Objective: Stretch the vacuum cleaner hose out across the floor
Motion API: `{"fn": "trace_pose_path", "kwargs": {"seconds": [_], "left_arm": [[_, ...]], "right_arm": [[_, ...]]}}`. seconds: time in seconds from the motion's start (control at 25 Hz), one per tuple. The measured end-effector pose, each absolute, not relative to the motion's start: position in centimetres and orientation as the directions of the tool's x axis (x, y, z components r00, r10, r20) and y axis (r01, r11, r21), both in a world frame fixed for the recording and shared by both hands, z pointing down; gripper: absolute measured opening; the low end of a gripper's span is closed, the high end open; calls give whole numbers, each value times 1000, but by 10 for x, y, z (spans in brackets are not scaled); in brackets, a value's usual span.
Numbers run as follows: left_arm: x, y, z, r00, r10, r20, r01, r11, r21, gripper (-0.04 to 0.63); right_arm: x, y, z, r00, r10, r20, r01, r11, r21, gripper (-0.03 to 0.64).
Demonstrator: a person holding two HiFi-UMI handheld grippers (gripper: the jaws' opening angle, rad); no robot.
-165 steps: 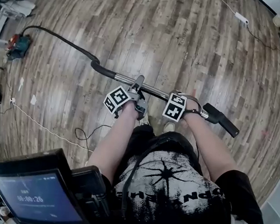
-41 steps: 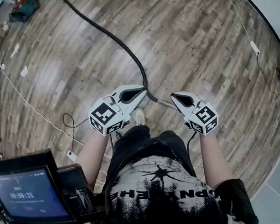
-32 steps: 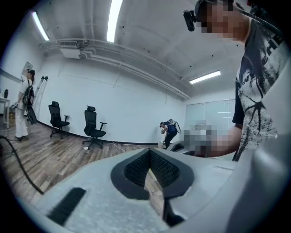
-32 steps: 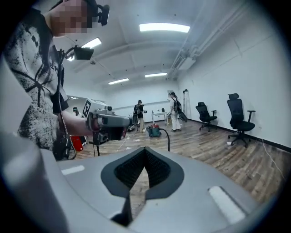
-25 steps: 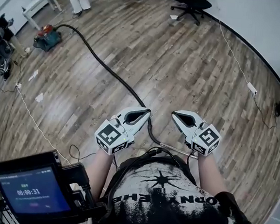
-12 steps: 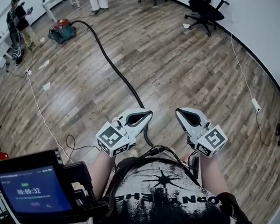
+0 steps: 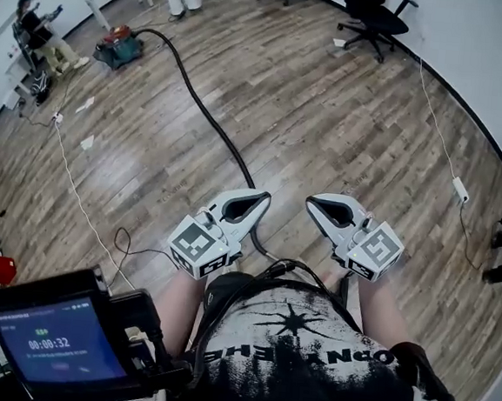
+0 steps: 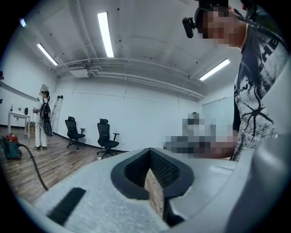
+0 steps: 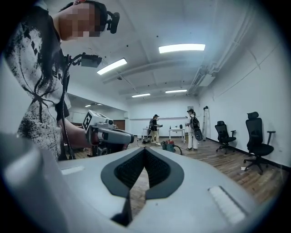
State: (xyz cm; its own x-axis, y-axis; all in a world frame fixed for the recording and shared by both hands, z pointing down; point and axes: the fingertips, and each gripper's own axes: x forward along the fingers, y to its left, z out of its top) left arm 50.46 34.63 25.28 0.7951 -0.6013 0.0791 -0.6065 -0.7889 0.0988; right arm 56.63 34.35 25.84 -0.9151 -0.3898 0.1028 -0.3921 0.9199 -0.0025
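the small screen (image 7: 57,345) reads 00:00:32. the left hand-held gripper (image 7: 260,199) and the right hand-held gripper (image 7: 314,203) are each pressed together on nothing, above the black hose (image 7: 207,120) on the floor (image 7: 346,116).

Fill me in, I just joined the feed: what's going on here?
A person stands holding a tool in each hand, roughly level in front of the body. The left tool and the right tool are both shut and empty. The black hose lies in a long line across the wooden floor, from the vacuum cleaner at the far side towards the person. Neither tool touches it.
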Motion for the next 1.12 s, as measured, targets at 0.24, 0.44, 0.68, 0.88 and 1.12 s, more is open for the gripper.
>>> {"fn": "trace_pose_path", "kwargs": {"seconds": [0.24, 0.44, 0.68, 0.88, 1.12], "left_arm": [[518, 337, 248, 790, -608, 77, -613, -783, 102, 2], [519, 336, 248, 798, -597, 85, -603, -793, 92, 0], [521, 337, 249, 808, -581, 96, -588, -805, 80, 2], [524, 339, 249, 816, -569, 108, -577, -814, 72, 2], [521, 341, 252, 817, -566, 111, -575, -815, 72, 1]], "right_arm": [[580, 337, 255, -915, -387, 116, -387, 922, 18, 6], [578, 337, 257, -912, -395, 109, -395, 918, 19, 6], [577, 338, 260, -904, -413, 114, -412, 911, 37, 6], [577, 336, 260, -897, -429, 103, -427, 903, 40, 6], [575, 338, 262, -892, -437, 112, -435, 899, 44, 6]]}}
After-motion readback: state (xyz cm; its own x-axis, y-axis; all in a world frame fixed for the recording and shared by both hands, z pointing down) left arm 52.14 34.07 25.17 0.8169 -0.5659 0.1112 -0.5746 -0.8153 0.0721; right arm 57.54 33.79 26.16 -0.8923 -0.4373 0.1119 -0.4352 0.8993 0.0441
